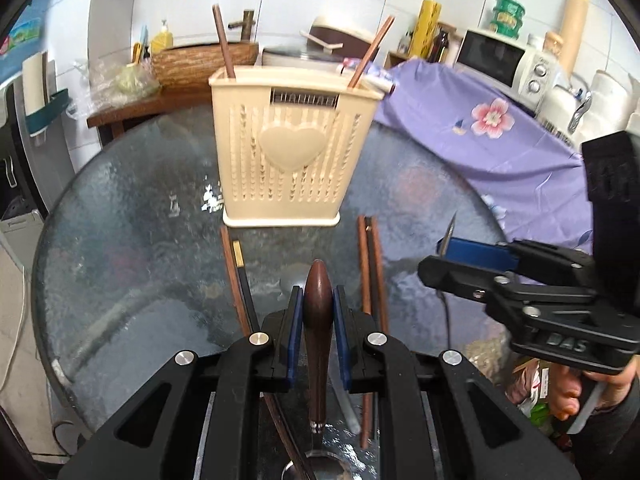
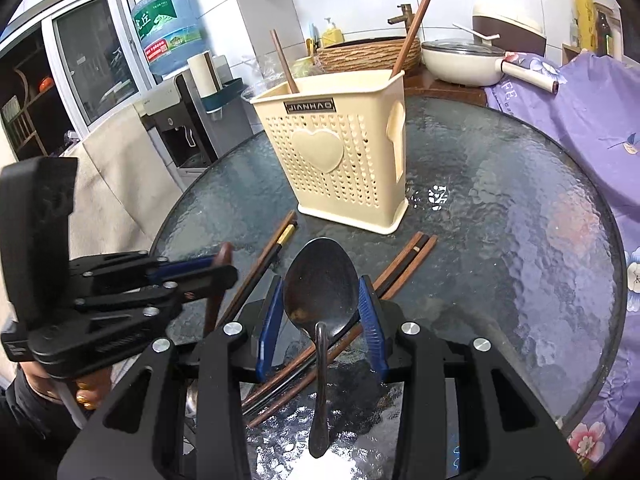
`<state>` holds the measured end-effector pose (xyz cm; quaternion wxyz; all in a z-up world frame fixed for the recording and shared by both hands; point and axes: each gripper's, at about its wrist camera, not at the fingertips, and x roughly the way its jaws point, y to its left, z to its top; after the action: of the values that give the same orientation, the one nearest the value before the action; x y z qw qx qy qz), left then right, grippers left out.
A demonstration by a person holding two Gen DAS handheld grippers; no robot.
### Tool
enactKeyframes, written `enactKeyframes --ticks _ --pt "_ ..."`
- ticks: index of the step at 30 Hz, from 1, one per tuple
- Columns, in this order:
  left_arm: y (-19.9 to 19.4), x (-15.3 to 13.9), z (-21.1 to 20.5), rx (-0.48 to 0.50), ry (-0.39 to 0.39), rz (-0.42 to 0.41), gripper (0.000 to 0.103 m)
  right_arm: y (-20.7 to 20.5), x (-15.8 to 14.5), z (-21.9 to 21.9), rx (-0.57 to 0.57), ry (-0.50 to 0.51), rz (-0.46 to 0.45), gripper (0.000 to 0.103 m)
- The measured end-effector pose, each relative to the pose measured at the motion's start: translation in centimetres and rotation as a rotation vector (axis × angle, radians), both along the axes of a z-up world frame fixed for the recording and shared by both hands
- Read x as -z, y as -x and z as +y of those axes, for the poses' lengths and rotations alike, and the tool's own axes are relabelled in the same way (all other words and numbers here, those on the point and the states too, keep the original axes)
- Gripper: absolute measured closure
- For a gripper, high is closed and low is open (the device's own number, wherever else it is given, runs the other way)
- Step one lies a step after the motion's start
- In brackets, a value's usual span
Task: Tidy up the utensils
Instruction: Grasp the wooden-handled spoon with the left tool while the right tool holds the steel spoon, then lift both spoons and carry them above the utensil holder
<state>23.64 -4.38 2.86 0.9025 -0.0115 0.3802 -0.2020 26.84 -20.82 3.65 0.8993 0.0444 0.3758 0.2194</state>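
A cream utensil holder [image 1: 282,148] with a heart stands on the round glass table [image 1: 132,240], two brown chopsticks [image 1: 224,42] standing in it. It also shows in the right wrist view [image 2: 340,152]. My left gripper [image 1: 318,308] is shut on the dark wooden handle of a spoon [image 1: 318,320], just above the table. My right gripper [image 2: 322,304] is shut on the bowl of a metal spoon [image 2: 320,280], and shows at the right of the left view [image 1: 452,248]. Several loose chopsticks [image 1: 370,264] lie on the table in front of the holder.
A purple floral cloth [image 1: 480,136] covers the right side. A microwave [image 1: 500,60], cooker, pan [image 2: 464,60] and woven basket stand behind. A water dispenser [image 2: 176,120] stands at the left beyond the table edge.
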Motion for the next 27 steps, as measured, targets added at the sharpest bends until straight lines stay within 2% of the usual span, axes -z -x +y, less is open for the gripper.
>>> enactKeyframes --ticks 9,27 --pt "1.4 -2.7 0.0 0.009 0.033 -0.058 0.088 1.0 -1.8 0.4 0.003 0.030 -0.042 0.065" --pt "1.4 -5.5 0.3 0.001 0.034 -0.122 0.089 0.5 -4.9 0.4 -0.003 0.024 -0.077 0.065"
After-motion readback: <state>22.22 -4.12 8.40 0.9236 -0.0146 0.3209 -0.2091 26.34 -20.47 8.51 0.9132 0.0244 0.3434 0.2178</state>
